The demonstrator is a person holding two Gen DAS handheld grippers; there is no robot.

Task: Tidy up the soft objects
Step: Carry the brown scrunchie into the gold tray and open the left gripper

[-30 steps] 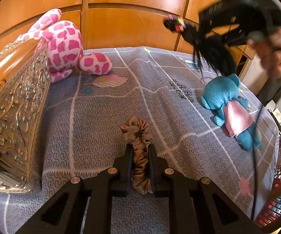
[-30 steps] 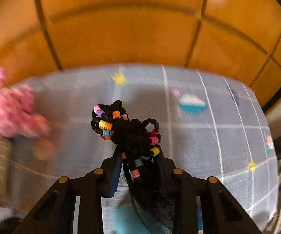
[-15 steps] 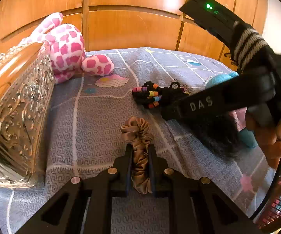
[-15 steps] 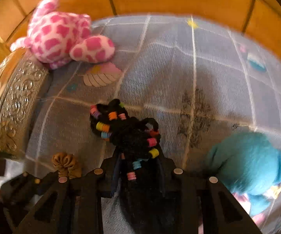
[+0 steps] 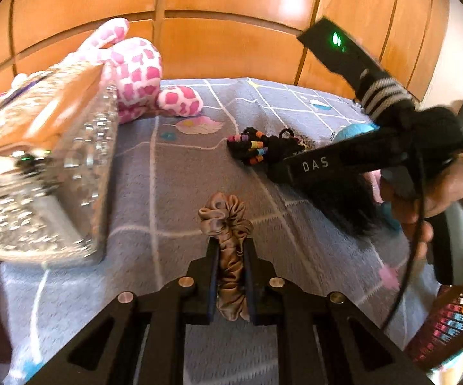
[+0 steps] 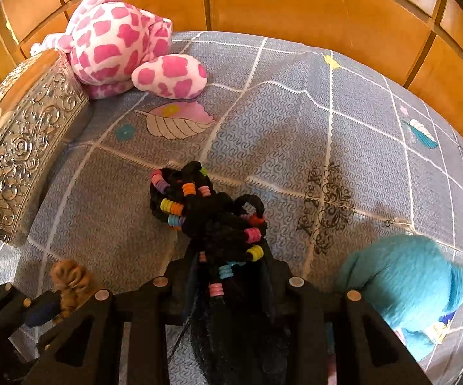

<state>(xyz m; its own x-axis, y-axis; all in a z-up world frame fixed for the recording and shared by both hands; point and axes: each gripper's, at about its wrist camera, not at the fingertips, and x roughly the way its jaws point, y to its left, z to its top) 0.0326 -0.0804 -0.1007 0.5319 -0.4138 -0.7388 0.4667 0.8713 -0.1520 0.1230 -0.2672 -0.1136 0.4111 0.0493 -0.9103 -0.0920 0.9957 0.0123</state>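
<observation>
The brown scrunchie (image 5: 231, 250), pinched tight in the closed left gripper (image 5: 230, 276) just beside the silver box (image 5: 71, 192), could snag the black beaded hairpiece (image 6: 212, 218) gripped half-wide by the right gripper (image 6: 231, 285) nearby.

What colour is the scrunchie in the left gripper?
Tan-brown, satin-looking scrunchie; clearest in the left wrist view.

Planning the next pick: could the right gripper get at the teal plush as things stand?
Probably not yet: the right gripper is shut on the beaded hairpiece. The teal plush lies close beside it, nothing between.
</observation>
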